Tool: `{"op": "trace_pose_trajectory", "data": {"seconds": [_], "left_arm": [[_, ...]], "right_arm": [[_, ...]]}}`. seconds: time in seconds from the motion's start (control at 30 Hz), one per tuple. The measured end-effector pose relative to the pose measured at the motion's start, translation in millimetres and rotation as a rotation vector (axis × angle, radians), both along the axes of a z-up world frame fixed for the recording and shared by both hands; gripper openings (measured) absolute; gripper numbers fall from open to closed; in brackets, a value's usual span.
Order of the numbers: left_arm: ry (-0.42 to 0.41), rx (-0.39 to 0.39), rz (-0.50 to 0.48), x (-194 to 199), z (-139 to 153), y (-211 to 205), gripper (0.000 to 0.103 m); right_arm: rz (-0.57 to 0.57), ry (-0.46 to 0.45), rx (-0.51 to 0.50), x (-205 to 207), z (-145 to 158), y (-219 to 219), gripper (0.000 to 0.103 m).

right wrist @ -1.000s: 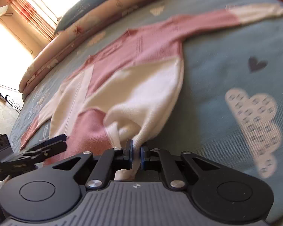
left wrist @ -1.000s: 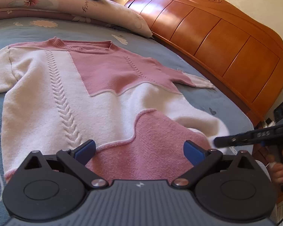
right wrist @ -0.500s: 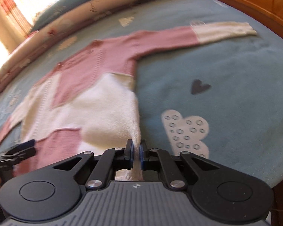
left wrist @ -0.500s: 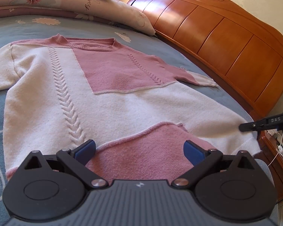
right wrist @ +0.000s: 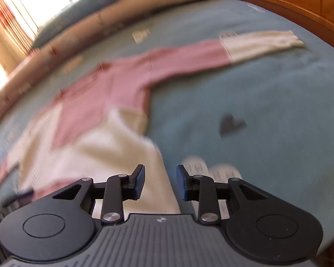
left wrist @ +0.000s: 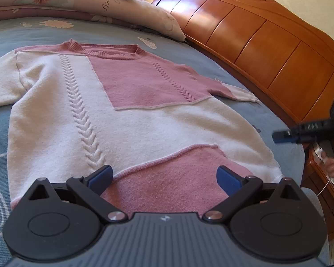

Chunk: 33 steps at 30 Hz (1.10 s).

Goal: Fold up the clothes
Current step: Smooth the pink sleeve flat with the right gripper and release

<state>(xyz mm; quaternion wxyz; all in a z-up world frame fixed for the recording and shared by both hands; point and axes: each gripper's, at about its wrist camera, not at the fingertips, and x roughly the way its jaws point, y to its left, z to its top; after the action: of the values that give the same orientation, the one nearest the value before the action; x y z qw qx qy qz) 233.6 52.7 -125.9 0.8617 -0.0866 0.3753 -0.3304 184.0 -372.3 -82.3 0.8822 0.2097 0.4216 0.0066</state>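
Sweater (left wrist: 127,111) lying flat, face up, sleeves spread, hem at the bed (right wrist: 267,111) near edge, left gripper (left wrist: 164,178) jaws gaping wide over the hem, right gripper (right wrist: 160,182) jaws parted and gripping nothing beside the hem corner; fold pending, likely needing a sleeve or hem pinch.

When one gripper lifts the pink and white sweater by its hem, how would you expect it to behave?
The sweater will probably drape and sag rather than hold shape: it is soft knit lying flat on the bedspread. The thick cable knit suggests some weight. Its outstretched sleeve would likely trail behind.
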Motion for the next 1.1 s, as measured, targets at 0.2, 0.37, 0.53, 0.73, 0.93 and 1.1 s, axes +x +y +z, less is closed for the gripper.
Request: {"op": "trace_pose_trajectory", "data": {"seconds": [0.2, 0.37, 0.53, 0.73, 0.93, 1.1], "left_arm": [[0.001, -0.019, -0.003, 0, 1, 3, 0.099], [0.011, 0.004, -0.004, 4, -4, 1, 0.099], [0.014, -0.005, -0.009, 5, -5, 2, 0.1], [0.003, 0.011, -0.016, 5, -6, 0, 0.1], [0.002, 0.01, -0.019, 5, -7, 0, 0.101], [0.0, 0.014, -0.019, 5, -6, 0, 0.101]], "right_arm": [[0.02, -0.021, 0.166, 75, -19, -11, 0.035], [0.052, 0.013, 0.167, 121, -46, 3, 0.035], [0.079, 0.02, 0.13, 129, -57, 12, 0.023], [0.06, -0.03, 0.058, 126, -49, 6, 0.012], [0.03, -0.054, -0.036, 120, -39, 12, 0.016], [0.013, -0.067, -0.091, 110, -30, 22, 0.022]]}}
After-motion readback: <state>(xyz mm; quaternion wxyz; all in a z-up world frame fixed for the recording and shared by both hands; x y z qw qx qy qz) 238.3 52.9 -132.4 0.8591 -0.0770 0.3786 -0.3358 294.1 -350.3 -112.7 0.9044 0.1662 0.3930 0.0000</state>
